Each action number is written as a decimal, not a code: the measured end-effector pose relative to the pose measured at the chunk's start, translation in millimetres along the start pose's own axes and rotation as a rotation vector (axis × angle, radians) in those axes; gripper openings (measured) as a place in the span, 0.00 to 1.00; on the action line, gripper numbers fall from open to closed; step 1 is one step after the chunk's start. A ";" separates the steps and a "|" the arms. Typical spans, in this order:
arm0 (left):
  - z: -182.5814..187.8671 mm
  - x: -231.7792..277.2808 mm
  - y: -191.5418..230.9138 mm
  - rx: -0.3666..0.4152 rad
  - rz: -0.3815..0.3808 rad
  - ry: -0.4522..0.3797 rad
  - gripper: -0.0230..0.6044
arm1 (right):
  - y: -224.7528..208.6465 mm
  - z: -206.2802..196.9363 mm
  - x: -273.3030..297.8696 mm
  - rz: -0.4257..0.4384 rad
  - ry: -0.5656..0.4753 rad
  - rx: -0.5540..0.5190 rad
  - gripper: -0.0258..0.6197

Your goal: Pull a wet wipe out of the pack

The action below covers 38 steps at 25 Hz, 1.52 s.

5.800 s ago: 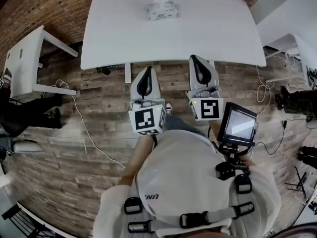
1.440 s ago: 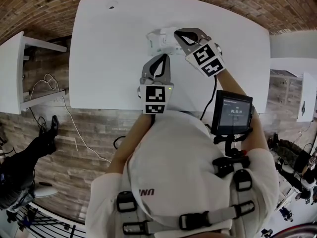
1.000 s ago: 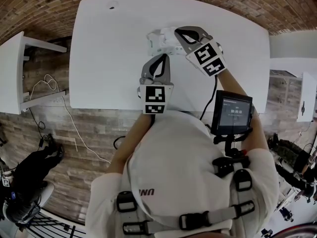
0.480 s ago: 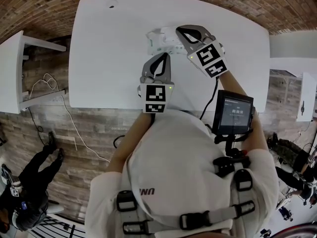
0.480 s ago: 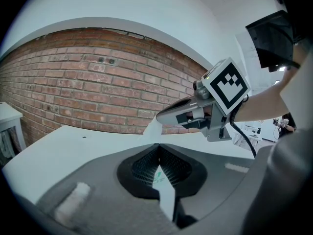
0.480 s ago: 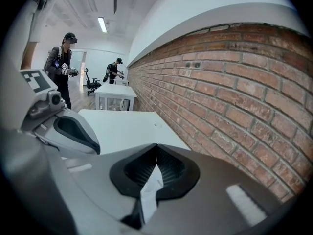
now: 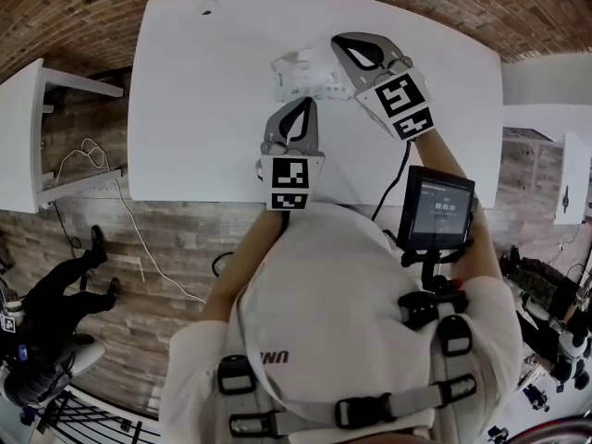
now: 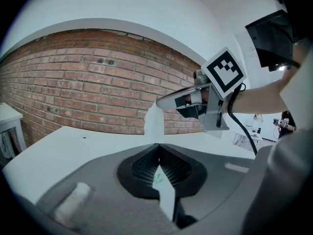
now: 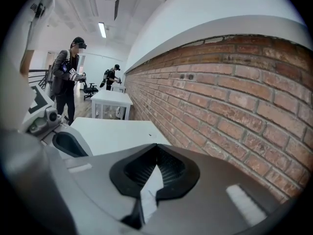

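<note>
Lifted since half a second ago: the thin white wet wipe (image 7: 321,56), with the right gripper (image 7: 339,44) carrying its top end higher off the pack. Before that the gripper sat low on the pack's opening.

- Wet wipe: in the left gripper view it hangs as a taut white strip (image 8: 153,122) from the right gripper's tips (image 8: 160,103). Its lower end runs behind the left gripper's body, so I can't tell whether it's free of the pack yet.
- Right gripper view: jaws clenched, with a fold of the wet wipe (image 9: 150,187) pinched between them (image 9: 156,150).
- Pack: soft white plastic with green print (image 7: 298,80), lying on the far middle of the white table (image 7: 185,81).
- Left gripper (image 7: 300,106): hasn't shifted. Its jaws (image 8: 157,150) are closed on the pack's near edge, with white film and green print (image 8: 165,187) showing between them.
- Around: red brick wall (image 8: 73,87) beyond the table, a small screen (image 7: 442,213) on the person's right forearm, and other people well off in the room.

My read is that the pull is under way and the anchor is working, since the pack stays flat while the sheet comes up. What's left is to keep raising until the tail clears the slot. The risk is the next sheet trailing out, or the pack edge slipping from the left jaws.
</note>
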<state>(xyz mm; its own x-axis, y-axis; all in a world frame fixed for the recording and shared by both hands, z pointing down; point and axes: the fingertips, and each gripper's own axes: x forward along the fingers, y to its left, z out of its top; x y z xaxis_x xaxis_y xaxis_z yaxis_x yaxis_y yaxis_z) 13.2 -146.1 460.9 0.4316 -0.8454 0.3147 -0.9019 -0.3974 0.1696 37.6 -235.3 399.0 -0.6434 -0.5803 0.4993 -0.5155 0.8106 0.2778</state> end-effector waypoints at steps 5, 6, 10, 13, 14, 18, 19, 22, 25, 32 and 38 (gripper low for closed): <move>0.7 -0.4 1.4 0.000 0.003 -0.002 0.04 | -11.7 13.7 -10.9 -0.034 -0.050 0.008 0.05; 0.6 -0.4 2.0 -0.002 0.004 -0.001 0.04 | -12.3 17.2 -12.1 -0.035 -0.054 0.005 0.05; 0.0 0.2 0.0 -0.001 -0.002 -0.002 0.04 | -12.7 21.0 -13.1 -0.046 -0.054 -0.013 0.05; -0.8 1.3 -1.2 -0.001 -0.005 0.001 0.04 | -15.5 21.0 -13.4 -0.067 -0.058 -0.024 0.05; -0.9 1.5 -0.8 -0.002 -0.005 0.001 0.04 | -15.8 20.4 -12.3 -0.068 -0.054 -0.026 0.05; 1.5 -2.8 -6.5 0.001 -0.009 -0.001 0.04 | -21.4 24.5 -22.2 -0.096 -0.082 -0.007 0.05; 3.6 -5.9 -10.5 0.003 -0.011 -0.004 0.04 | -22.3 26.9 -29.1 -0.103 -0.087 -0.005 0.05; 8.0 -11.3 -17.2 0.008 -0.015 -0.010 0.04 | -26.2 31.5 -45.3 -0.134 -0.087 -0.023 0.05; 6.5 -9.2 -20.1 0.011 -0.026 -0.009 0.04 | -38.4 29.4 -57.8 -0.179 -0.103 -0.012 0.05; 8.9 -3.1 -31.4 0.029 -0.061 -0.011 0.04 | -64.9 21.7 -88.4 -0.279 -0.108 0.013 0.05; 8.9 1.5 -40.7 0.045 -0.094 -0.001 0.04 | -89.7 6.8 -117.3 -0.375 -0.096 0.057 0.05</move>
<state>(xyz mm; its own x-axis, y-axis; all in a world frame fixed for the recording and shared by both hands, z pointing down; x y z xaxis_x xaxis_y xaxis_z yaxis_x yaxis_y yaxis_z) 50.4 -134.4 446.1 0.5140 -0.8043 0.2982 -0.8575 -0.4902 0.1560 155.4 -240.6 309.9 -0.4528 -0.8426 0.2915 -0.7541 0.5363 0.3791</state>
